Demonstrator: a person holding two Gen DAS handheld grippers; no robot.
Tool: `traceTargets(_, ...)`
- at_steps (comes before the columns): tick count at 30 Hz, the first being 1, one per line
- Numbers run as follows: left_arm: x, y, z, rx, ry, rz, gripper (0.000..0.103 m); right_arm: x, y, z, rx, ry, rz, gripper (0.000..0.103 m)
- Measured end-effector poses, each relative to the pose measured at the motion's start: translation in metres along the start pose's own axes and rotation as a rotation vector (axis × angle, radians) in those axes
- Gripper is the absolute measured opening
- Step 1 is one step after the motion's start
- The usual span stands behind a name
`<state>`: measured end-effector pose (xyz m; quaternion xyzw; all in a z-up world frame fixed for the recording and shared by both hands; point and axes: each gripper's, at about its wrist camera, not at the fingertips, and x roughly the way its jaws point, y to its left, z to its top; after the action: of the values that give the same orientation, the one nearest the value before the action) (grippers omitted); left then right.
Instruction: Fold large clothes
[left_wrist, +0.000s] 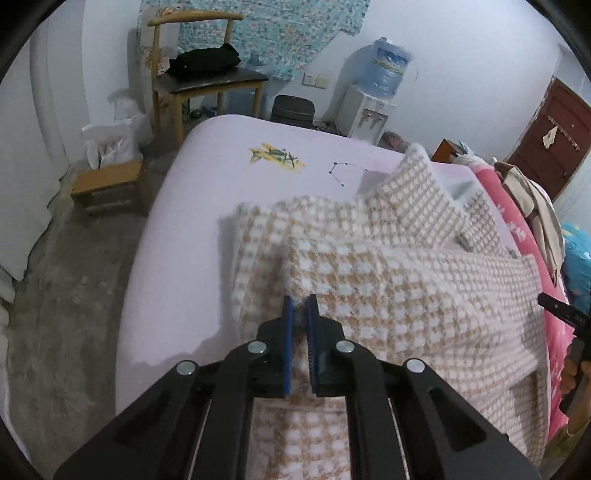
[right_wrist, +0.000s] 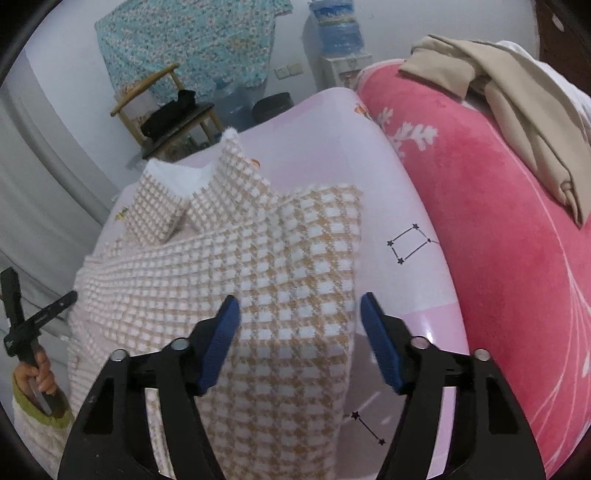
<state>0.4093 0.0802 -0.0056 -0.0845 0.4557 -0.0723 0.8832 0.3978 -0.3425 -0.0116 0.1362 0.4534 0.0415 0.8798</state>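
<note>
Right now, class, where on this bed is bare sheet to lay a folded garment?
Bare lilac sheet lies beyond the checked garment, toward the chair, and in a strip between garment and pink blanket. The blanket side is crowded with beige clothes.

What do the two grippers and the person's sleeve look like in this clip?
Both the left gripper and the right gripper have black plastic linkage arms with silver rivets and blue ribbed pads. The sleeve is cream knit with a yellow-green cuff.

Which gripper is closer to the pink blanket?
Right. The right gripper hangs open over the checked garment beside the pink blanket; the left gripper pinches the garment farther away.
</note>
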Motion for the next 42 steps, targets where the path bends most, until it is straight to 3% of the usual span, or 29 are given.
traceTargets(4,-0.010,-0.003,-0.003,0.002,-0.039,0.002,0.007,0.009,0.004,0.004,-0.035,-0.002,-0.079,0.029)
traceTargets(7,-0.015,-0.011,-0.004,0.050,-0.051,0.042,0.007,0.012,-0.002,0.006,-0.016,-0.015,-0.084,0.025)
traceTargets(11,0.001,-0.008,-0.010,0.065,0.016,0.094,0.012,0.019,-0.005,0.005,-0.020,-0.013,-0.099,0.028)
traceTargets(15,-0.015,-0.004,-0.007,0.026,-0.035,0.084,0.015,0.001,-0.002,0.005,-0.047,-0.049,-0.127,0.040)
traceTargets(19,-0.040,-0.021,-0.003,0.089,-0.118,0.056,0.017,-0.021,0.012,0.005,-0.126,-0.130,-0.082,0.041)
traceTargets(23,-0.020,-0.046,-0.001,0.119,-0.029,-0.033,0.019,-0.005,0.038,0.004,-0.232,-0.089,-0.070,0.038)
traceTargets(26,0.014,-0.045,-0.005,0.094,0.061,0.023,0.022,0.033,0.036,0.004,-0.242,0.004,-0.172,0.030)
traceTargets(30,0.016,-0.035,-0.006,0.068,0.062,-0.016,0.022,0.031,0.024,0.010,-0.191,0.016,-0.132,0.028)
traceTargets(32,0.006,-0.040,-0.005,0.105,0.034,0.043,0.022,0.020,0.031,0.012,-0.194,0.010,-0.142,0.032)
traceTargets(33,0.001,-0.043,-0.004,0.119,0.016,0.052,0.022,0.011,0.042,0.013,-0.211,-0.009,-0.102,0.032)
traceTargets(37,-0.007,-0.063,-0.002,0.137,0.002,-0.075,0.024,0.000,0.092,0.007,-0.306,-0.035,0.074,0.032)
traceTargets(40,0.015,-0.073,-0.012,0.156,0.082,-0.009,0.029,0.023,0.128,-0.011,-0.391,0.038,0.146,0.035)
traceTargets(41,0.023,-0.072,-0.017,0.155,0.103,-0.006,0.029,0.036,0.135,-0.020,-0.410,0.081,0.131,0.036)
traceTargets(42,0.021,-0.073,-0.020,0.167,0.072,-0.010,0.029,0.053,0.139,-0.032,-0.435,0.131,0.076,0.038)
